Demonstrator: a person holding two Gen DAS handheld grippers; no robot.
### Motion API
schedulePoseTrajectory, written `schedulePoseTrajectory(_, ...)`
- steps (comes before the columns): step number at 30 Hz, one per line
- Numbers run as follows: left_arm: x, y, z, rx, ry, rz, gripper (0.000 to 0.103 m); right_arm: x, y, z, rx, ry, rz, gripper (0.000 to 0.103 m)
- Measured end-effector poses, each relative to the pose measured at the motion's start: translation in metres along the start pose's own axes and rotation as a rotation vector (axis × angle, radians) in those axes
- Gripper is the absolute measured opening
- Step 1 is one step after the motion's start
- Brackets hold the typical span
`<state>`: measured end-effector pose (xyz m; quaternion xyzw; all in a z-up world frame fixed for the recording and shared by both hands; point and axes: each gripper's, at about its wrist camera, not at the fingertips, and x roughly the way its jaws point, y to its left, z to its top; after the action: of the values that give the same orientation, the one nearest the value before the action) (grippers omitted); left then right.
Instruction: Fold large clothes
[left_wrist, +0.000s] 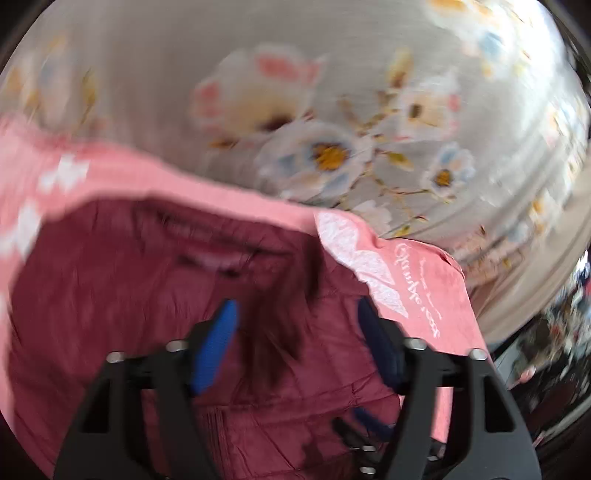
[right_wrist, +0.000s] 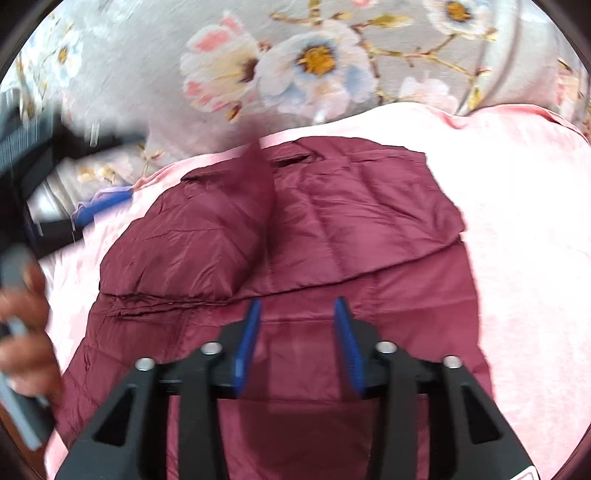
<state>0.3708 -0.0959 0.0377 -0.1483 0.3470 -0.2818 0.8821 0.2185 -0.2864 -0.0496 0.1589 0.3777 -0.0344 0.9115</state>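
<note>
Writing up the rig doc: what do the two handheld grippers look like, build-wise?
Both match: the left gripper and right gripper have matte black angular frames with triangular cutouts, silver bolt heads at the joints and two flat blue ribbed fingers. No cables or sleeves show. A grey handle piece appears at the right view's edge.

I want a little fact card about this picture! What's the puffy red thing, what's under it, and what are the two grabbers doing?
Garment: maroon quilted jacket, both sides folded in over its middle
Under it: pink blanket with white print
Bed cover: grey flowered sheet
Left gripper: open, above the jacket, nothing between its blue pads
Right gripper: open, above the jacket's lower part, holding nothing
Person: a hand at the left edge of the right wrist view, holding a grey handle
Picture quality: left wrist view blurred
</note>
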Motion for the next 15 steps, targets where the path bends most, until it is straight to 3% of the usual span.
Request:
schedulePoseTrajectory(6,-0.020,0.097,-0.026,-0.219,0.036,0.039,0.068,0.013,-0.020,0.013,0.087,0.025,0.046,0.054)
schedulePoseTrajectory(9,-0.041,0.164,-0.032,-0.374,0.018,0.089,0.068,0.024,-0.021,0.023,0.100,0.024,0.018,0.055)
schedulePoseTrajectory(13,-0.060,0.236,-0.046,-0.595,-0.004,0.102,0.068,0.047,-0.026,0.031,0.150,0.061,-0.035,0.055)
schedulePoseTrajectory(14,-0.064,0.247,-0.050,-0.624,-0.006,0.104,0.068,0.053,-0.027,0.032,0.161,0.079,-0.041,0.052)
schedulePoseTrajectory(15,-0.067,0.257,-0.054,-0.646,-0.009,0.098,0.068,0.055,-0.028,0.033,0.167,0.085,-0.040,0.034)
